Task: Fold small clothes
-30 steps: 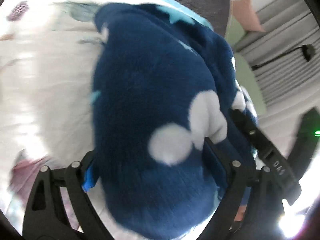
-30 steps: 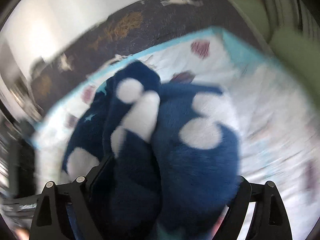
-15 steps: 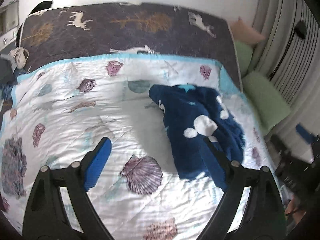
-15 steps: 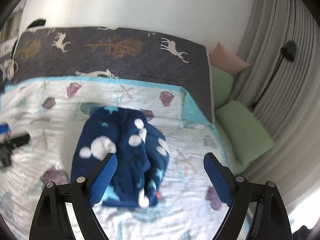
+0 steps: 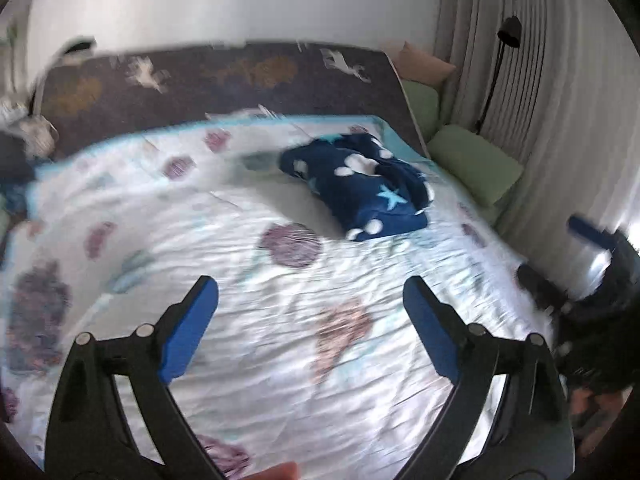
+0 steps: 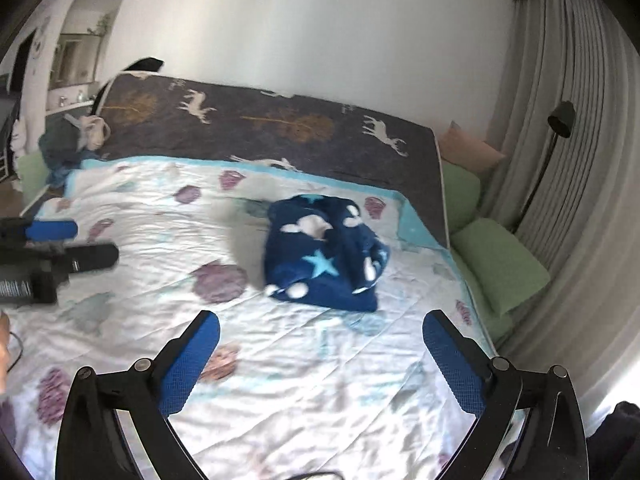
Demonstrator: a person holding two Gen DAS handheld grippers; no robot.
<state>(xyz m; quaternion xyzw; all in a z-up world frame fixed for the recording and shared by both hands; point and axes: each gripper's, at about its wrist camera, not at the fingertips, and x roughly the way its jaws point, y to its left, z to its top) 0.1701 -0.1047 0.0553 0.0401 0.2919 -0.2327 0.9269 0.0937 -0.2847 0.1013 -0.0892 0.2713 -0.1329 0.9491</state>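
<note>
A dark blue fleece garment (image 5: 360,188) with white spots and light blue stars lies bundled on the white shell-print quilt (image 5: 240,280), toward the bed's far right. The same garment (image 6: 324,256) shows in the right wrist view. My left gripper (image 5: 310,300) hangs well back from it, its jaws opening wide with nothing between them. My right gripper (image 6: 320,336) is likewise far from the garment, jaws opening, with only quilt (image 6: 280,360) behind the gap. The right gripper (image 5: 576,260) shows at the right edge of the left view; the left gripper (image 6: 64,244) shows at the left edge of the right view.
A dark blanket with deer and trees (image 6: 260,128) covers the bed's far end. Green cushions (image 6: 500,264) and a peach pillow (image 6: 472,148) lie between bed and curtain (image 6: 580,160). A black lamp (image 6: 560,120) stands by the curtain. Clothes are piled at far left (image 6: 68,140).
Both grippers let go of the blue garment and pulled back and up from it. It now lies bundled on the quilt. Both sets of jaws stand empty and wider.
</note>
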